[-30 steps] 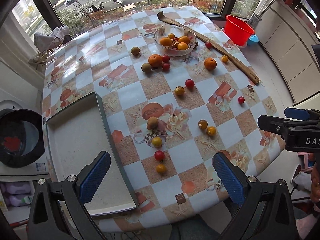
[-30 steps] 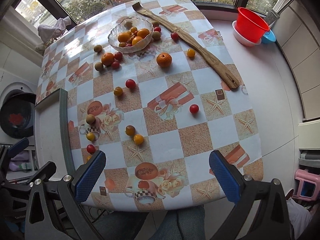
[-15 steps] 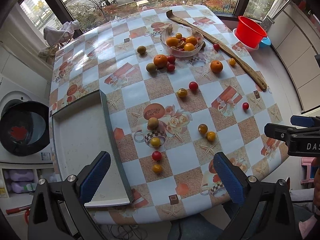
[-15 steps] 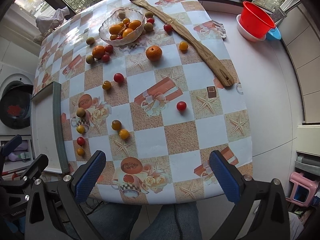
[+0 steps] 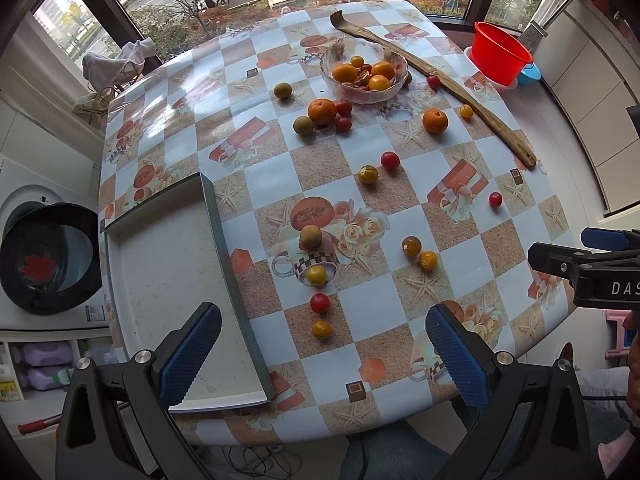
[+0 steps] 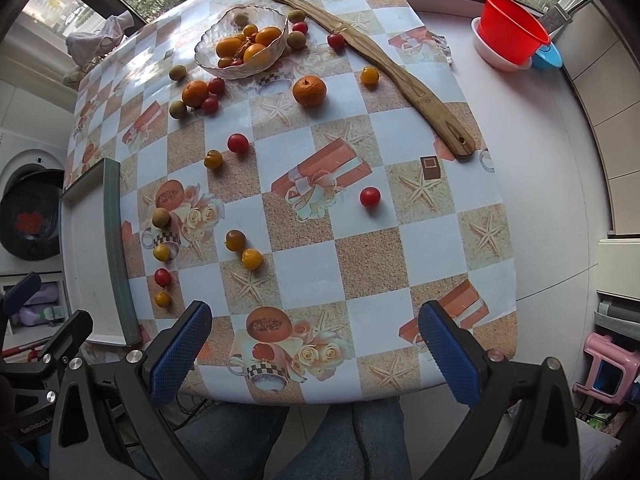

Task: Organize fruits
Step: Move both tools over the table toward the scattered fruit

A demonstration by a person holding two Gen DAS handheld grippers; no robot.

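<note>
A glass bowl [image 5: 362,70] [image 6: 240,42] holding oranges and small fruits stands at the far side of the checked tablecloth. Loose fruit lies scattered: an orange [image 5: 435,121] [image 6: 309,91], another orange [image 5: 322,111], red cherry tomatoes [image 5: 320,303] [image 6: 369,197], yellow ones [image 5: 316,275] [image 6: 251,259] and brown longans [image 5: 310,237]. My left gripper [image 5: 324,348] hangs open above the table's near edge, nothing between its blue pads. My right gripper [image 6: 314,356] is open too, above the near edge; its side shows in the left wrist view [image 5: 592,264].
A shallow white tray [image 5: 168,280] [image 6: 92,256] lies at the near left. A long wooden shoehorn-like stick [image 5: 440,84] [image 6: 372,68] runs along the far right. A red plastic basin [image 5: 500,56] [image 6: 514,34] sits beyond it. A person's legs [image 6: 340,440] are under the near edge.
Both grippers have pulled back and risen, so the table looks smaller and more of its near edge shows. Both stay open. No fruit has moved.
</note>
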